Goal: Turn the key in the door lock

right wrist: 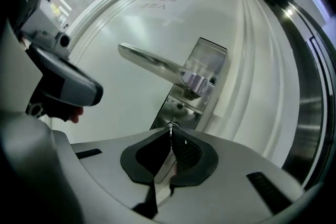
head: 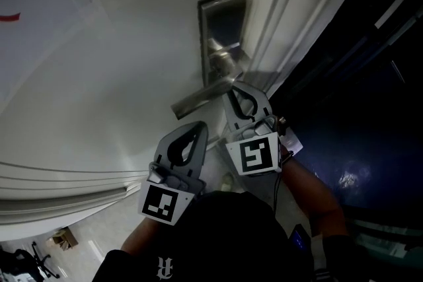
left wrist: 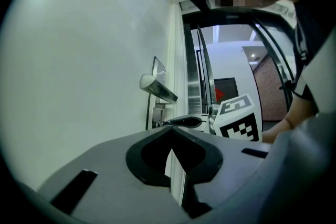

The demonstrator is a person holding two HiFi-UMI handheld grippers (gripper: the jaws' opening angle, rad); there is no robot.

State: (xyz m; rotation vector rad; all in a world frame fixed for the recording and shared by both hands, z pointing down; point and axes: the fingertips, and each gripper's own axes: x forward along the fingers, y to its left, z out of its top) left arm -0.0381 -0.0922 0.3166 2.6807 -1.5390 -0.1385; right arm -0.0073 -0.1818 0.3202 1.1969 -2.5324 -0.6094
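Observation:
The steel lock plate [head: 223, 23] sits on the white door [head: 99, 76], with its lever handle [head: 198, 100] pointing left. My right gripper [head: 236, 86] is right under the handle, at the plate. In the right gripper view it [right wrist: 170, 130] is shut on the key [right wrist: 170, 125], whose metal tip meets the lock plate [right wrist: 181, 113] below the lever handle [right wrist: 152, 63]. The left gripper view shows the key's dark head [left wrist: 184, 122] sticking out from the plate. My left gripper [head: 196, 127] hangs lower left, off the door, shut and empty [left wrist: 170, 128].
The door's moulded edge and frame [head: 284, 23] run down the right of the lock. Beyond lies a dark glass panel [head: 357, 109]. A tiled floor with small items [head: 63, 238] shows at the lower left. The door's raised panel trim [head: 66, 175] runs below the left gripper.

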